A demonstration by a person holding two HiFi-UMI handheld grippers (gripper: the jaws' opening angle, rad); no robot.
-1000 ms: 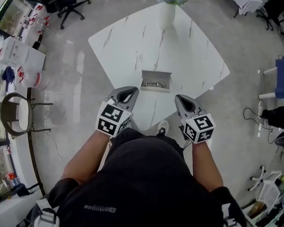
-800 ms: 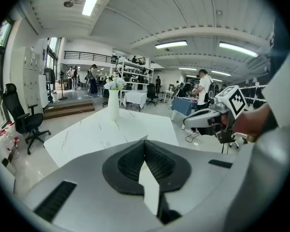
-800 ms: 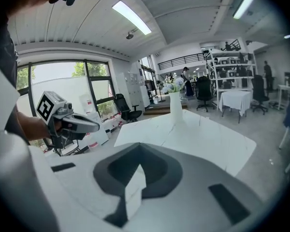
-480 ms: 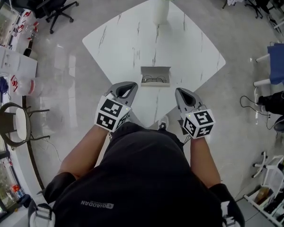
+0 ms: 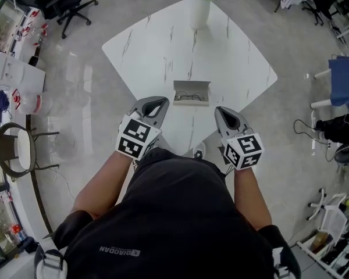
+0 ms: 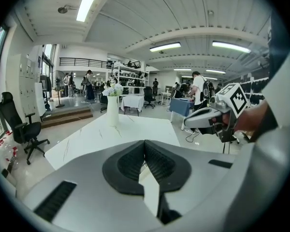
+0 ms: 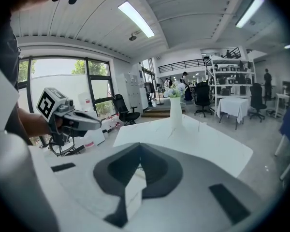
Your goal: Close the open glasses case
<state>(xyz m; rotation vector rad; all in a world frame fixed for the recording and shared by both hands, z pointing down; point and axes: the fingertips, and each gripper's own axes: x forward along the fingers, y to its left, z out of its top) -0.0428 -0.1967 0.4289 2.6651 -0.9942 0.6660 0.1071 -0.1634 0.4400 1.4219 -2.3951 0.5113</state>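
Left side: the left gripper is held over the near corner of the white marble-pattern table, at about 7 o'clock from the task item. In the left gripper view its jaws stand together at the tips, with only table surface showing through the hollow behind them. It holds nothing.

Centre: the glasses case lies on the table straight ahead of the person, at 12 o'clock, near the table's front corner. It is open. The lid stands up along the far edge, and a pair of glasses lies in the tray. A white vase with flowers stands at the far corner, at 12 o'clock from the case and well apart from it. The case does not show in either gripper view.

Right side: the right gripper is held at about 5 o'clock from the case, near it but not touching. In the right gripper view its jaws are also closed tip to tip, with nothing between them.

Progress: judged from these views, no part of the closing is done. The lid is up and neither tool touches the case. What is left is the whole action: bring a gripper to the lid's far side, push it forward and down over the tray, and press until it seats. The glasses appear to lie inside the tray, so they should not foul the lid, though the view is too small to confirm this.
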